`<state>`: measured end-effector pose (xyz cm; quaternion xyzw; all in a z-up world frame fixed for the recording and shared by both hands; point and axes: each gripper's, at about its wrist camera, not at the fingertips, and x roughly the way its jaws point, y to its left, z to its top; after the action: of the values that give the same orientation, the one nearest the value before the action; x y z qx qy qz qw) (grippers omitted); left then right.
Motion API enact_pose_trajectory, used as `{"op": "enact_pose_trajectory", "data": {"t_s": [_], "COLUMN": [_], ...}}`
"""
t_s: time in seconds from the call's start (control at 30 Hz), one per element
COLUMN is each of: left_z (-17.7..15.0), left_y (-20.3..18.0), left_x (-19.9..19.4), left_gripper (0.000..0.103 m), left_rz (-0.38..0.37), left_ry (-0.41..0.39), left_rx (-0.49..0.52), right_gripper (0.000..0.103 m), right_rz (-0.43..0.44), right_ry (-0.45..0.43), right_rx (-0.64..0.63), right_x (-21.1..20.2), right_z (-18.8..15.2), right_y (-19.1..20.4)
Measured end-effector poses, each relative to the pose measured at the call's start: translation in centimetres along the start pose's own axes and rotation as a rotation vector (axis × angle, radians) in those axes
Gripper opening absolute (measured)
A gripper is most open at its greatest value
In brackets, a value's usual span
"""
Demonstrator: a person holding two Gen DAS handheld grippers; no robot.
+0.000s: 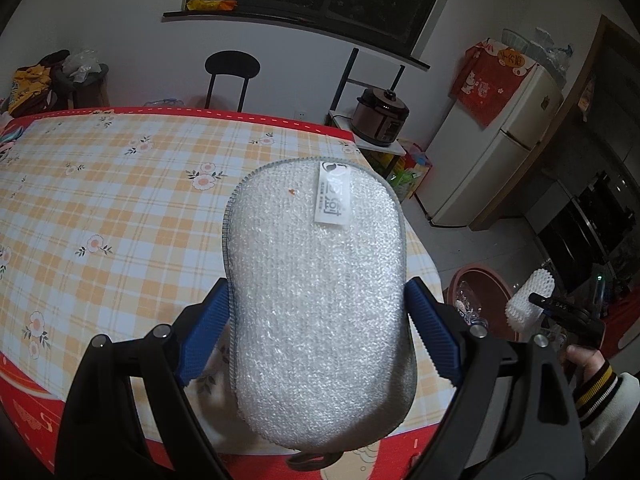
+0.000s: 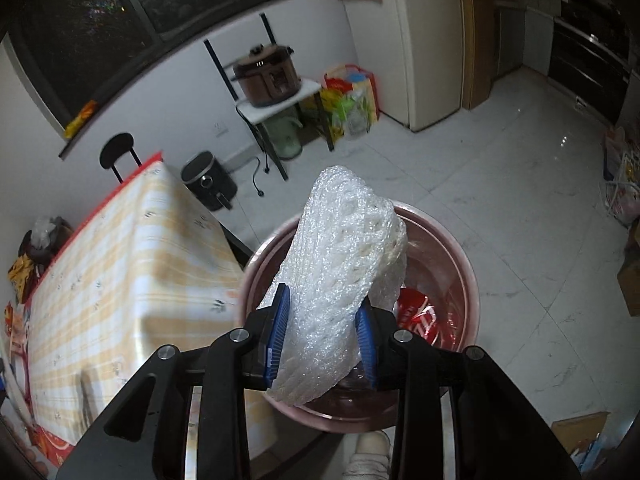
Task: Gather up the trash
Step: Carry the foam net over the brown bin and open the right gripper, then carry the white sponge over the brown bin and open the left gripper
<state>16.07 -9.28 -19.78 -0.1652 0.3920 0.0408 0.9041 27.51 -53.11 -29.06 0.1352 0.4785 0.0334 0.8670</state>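
Observation:
My left gripper (image 1: 318, 330) is shut on a white scrubbing sponge (image 1: 316, 300) with a grey rim and a white label, held above the checked tablecloth (image 1: 112, 208). My right gripper (image 2: 322, 334) is shut on a white foam fruit net (image 2: 344, 272) and holds it over a pink bin (image 2: 472, 280) on the floor. The bin holds a red wrapper (image 2: 418, 316). The left wrist view shows the foam net (image 1: 528, 300), the right gripper and the pink bin (image 1: 478, 280) off the table's right edge.
The table (image 2: 132, 264) stands left of the bin. A black chair (image 1: 232, 76) is behind the table. A rice cooker (image 2: 268, 76) sits on a small stand, with an air fryer (image 2: 208, 180) on the floor and a fridge (image 2: 428, 40) beyond. Bags lie along the right wall.

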Motion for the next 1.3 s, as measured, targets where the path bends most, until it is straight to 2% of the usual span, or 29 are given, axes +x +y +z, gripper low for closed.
{"op": "enact_pose_trajectory", "data": {"t_s": [0.1, 0.23, 0.37, 0.63, 0.83, 1.1, 1.3], "left_z": [-0.2, 0.0, 0.5, 1.4, 1.4, 0.4, -1.2], "left_y": [-1.2, -2.8, -5.0, -10.6, -15.6, -23.3, -28.6], "left_x": [0.3, 0.5, 0.8, 2.3, 4.7, 9.3, 13.8], "left_gripper": [0.086, 0.086, 0.086, 0.086, 0.086, 0.087, 0.087], "left_rz": [0.006, 0.000, -0.020, -0.107, -0.192, -0.304, -0.355], "left_ry": [0.009, 0.010, 0.008, 0.014, 0.050, 0.127, 0.204], "left_rx": [0.010, 0.032, 0.067, 0.154, 0.228, 0.336, 0.395], "right_gripper": [0.039, 0.064, 0.080, 0.098, 0.098, 0.098, 0.098], "right_rz": [0.021, 0.042, 0.075, 0.093, 0.063, 0.034, 0.001], "right_ry": [0.044, 0.042, 0.002, -0.123, -0.232, -0.282, -0.296], "right_rx": [0.001, 0.015, 0.010, 0.007, -0.011, 0.014, 0.053], "right_x": [1.6, 1.9, 0.7, -4.6, -9.6, -13.9, -15.9], "right_z": [0.1, 0.3, 0.8, 1.6, 1.6, 0.9, -0.3], "right_y": [-0.6, -0.9, -0.9, -1.8, -3.1, -6.1, -9.3]}}
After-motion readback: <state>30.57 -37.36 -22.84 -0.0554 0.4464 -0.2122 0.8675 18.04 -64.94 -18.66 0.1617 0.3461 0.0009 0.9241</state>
